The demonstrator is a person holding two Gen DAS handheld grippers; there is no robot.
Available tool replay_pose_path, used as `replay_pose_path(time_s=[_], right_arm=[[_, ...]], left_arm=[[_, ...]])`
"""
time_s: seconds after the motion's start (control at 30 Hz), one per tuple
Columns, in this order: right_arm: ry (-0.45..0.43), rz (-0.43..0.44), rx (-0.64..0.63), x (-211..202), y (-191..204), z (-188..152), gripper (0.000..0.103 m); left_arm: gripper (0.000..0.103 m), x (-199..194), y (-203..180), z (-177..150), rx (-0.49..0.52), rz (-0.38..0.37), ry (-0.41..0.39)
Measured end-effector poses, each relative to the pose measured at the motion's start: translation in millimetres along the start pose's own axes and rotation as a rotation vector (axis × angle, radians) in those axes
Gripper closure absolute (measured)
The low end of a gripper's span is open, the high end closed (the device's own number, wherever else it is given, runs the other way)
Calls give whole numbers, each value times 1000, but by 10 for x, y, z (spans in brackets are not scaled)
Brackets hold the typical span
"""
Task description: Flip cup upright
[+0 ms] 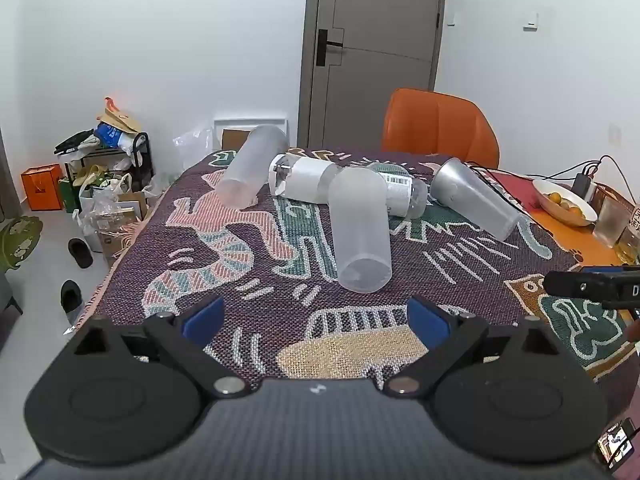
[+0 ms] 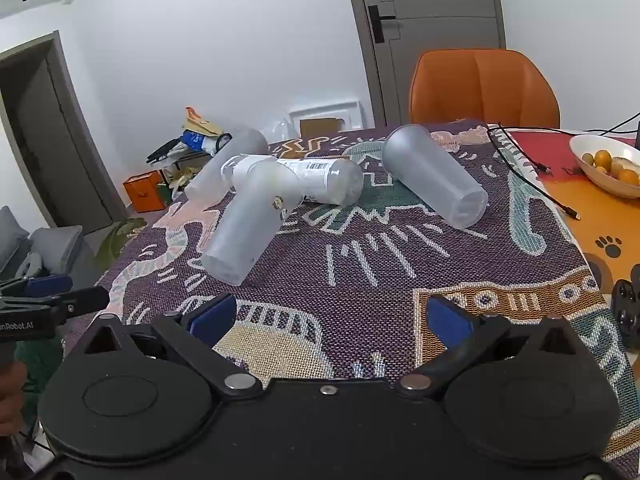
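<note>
You are holding the left gripper and the right gripper above the patterned cloth, both spread wide and gripping nothing. The nearest frosted cup is lying on its side mid-cloth, leaning against the labelled bottle; two more cups are lying either side of that bottle.

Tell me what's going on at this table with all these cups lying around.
A person holds a two-finger gripper in each hand over a patterned tablecloth, and both the left gripper and right gripper are open and empty. Three frosted cups lie on their sides: a near cup, a far-left cup and a right cup, with two plastic bottles among them. No cup has been stood upright yet.
</note>
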State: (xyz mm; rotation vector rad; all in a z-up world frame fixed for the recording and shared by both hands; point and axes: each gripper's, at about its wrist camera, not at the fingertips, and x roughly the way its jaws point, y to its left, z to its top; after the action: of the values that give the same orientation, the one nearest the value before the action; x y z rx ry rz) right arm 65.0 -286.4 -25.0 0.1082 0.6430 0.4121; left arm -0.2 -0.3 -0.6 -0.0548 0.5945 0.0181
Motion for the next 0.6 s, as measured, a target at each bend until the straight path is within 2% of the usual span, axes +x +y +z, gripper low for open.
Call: replay_pose_path(time_s=[0.3, 0.6], right_arm=[[-6, -8, 0, 18, 46, 6, 0], [-2, -20, -1, 39, 3, 25, 0]], left_arm=[[6, -1, 67, -2, -17, -9, -2], [6, 17, -20, -15, -12, -13, -2]])
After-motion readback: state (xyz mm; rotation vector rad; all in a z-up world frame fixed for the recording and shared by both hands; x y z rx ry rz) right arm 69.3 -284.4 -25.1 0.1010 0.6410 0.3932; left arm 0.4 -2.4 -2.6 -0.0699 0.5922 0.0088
